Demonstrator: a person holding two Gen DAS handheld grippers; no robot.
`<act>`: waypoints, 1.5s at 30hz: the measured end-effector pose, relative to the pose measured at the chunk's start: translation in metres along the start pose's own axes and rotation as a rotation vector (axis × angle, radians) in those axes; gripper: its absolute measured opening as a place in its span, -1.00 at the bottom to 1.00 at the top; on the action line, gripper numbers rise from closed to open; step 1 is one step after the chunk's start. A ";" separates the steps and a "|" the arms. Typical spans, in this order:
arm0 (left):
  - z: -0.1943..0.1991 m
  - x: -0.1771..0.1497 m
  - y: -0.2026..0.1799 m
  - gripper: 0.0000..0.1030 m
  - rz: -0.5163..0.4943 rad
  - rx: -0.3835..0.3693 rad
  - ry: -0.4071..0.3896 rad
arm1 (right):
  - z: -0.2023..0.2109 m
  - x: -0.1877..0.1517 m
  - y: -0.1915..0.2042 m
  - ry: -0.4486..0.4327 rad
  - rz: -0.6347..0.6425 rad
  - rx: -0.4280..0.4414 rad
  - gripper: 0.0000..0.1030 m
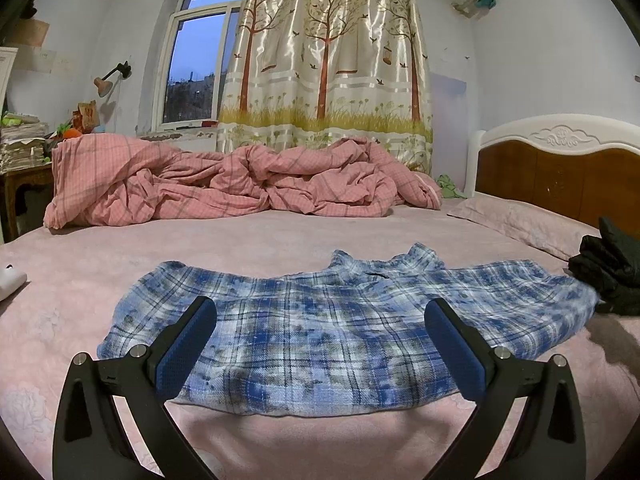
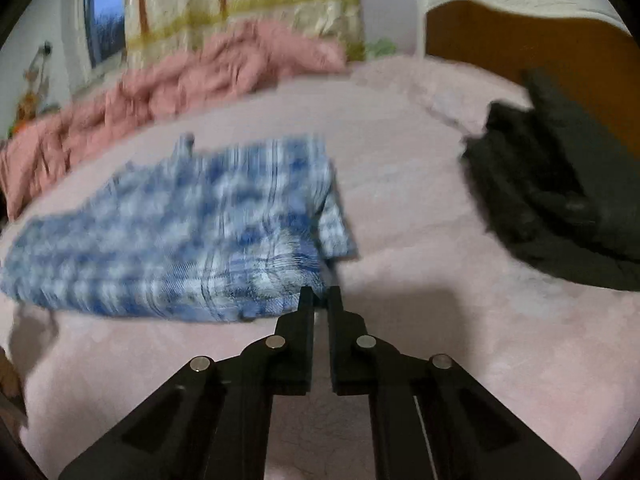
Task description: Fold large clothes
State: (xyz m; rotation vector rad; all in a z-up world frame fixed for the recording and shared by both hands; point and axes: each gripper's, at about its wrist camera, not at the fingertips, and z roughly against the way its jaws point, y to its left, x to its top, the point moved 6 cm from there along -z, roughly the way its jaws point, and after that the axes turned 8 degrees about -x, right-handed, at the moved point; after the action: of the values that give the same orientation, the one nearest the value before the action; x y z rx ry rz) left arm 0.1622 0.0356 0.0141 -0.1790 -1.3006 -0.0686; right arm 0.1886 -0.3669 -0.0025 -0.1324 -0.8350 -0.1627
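pink bed: r gripper pinches plaid shirt corner.

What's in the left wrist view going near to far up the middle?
left gripper, jaws open → blue plaid shirt → bare pink bedsheet → crumpled pink quilt → tree-print curtain.

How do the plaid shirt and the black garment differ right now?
The plaid shirt is blue and white, spread flat mid-bed; the black garment is dark, heaped near the pillow. The right gripper pinches the shirt's corner; nothing touches the black one. Both lie on the pink bedsheet.
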 end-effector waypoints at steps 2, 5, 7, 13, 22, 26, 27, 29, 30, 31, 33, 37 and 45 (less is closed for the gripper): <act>0.000 0.000 -0.001 1.00 -0.004 0.001 0.002 | 0.027 0.013 0.000 -0.128 -0.006 -0.078 -1.00; -0.003 -0.001 -0.002 1.00 -0.007 0.005 0.010 | 0.015 0.017 -0.012 -0.101 -0.005 -0.174 -1.00; -0.002 -0.002 -0.001 1.00 -0.005 0.006 0.011 | -0.001 0.006 -0.023 -0.025 -0.070 -0.144 -1.00; -0.003 -0.001 -0.005 1.00 -0.016 0.011 0.005 | 0.029 0.006 -0.022 -0.085 -0.212 0.014 -0.26; 0.007 0.014 0.004 1.00 0.027 -0.006 -0.009 | -0.014 -0.027 0.006 0.172 -0.599 0.292 0.23; 0.023 0.037 0.024 1.00 -0.003 0.037 -0.054 | -0.029 -0.024 0.003 0.129 -0.615 0.187 0.23; 0.027 0.039 0.029 1.00 0.004 0.040 -0.064 | -0.034 -0.022 0.000 0.111 -0.629 0.166 0.23; 0.031 0.040 0.040 1.00 0.035 0.054 -0.071 | -0.039 -0.020 -0.004 0.096 -0.663 0.166 -0.03; 0.031 0.039 0.046 1.00 0.057 0.057 -0.063 | -0.043 -0.020 -0.006 0.097 -0.690 0.181 -0.22; 0.029 0.037 0.050 1.00 0.073 0.055 -0.053 | -0.047 -0.021 -0.006 0.103 -0.710 0.200 -0.52; 0.027 0.036 0.054 1.00 0.089 0.051 -0.040 | -0.051 -0.019 -0.003 0.101 -0.700 0.190 -0.71; 0.035 0.045 0.060 1.00 0.073 0.076 -0.068 | -0.025 0.005 0.013 -0.017 -0.572 0.091 -0.80; 0.052 0.060 0.071 1.00 0.101 0.084 -0.121 | 0.045 0.044 0.144 -0.166 -0.142 0.253 -0.80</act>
State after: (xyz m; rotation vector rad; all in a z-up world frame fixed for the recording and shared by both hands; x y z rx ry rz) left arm 0.1397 0.1173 0.0783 -0.1794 -1.4102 0.0840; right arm 0.2134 -0.2214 0.0523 0.1538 -1.0239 -0.1798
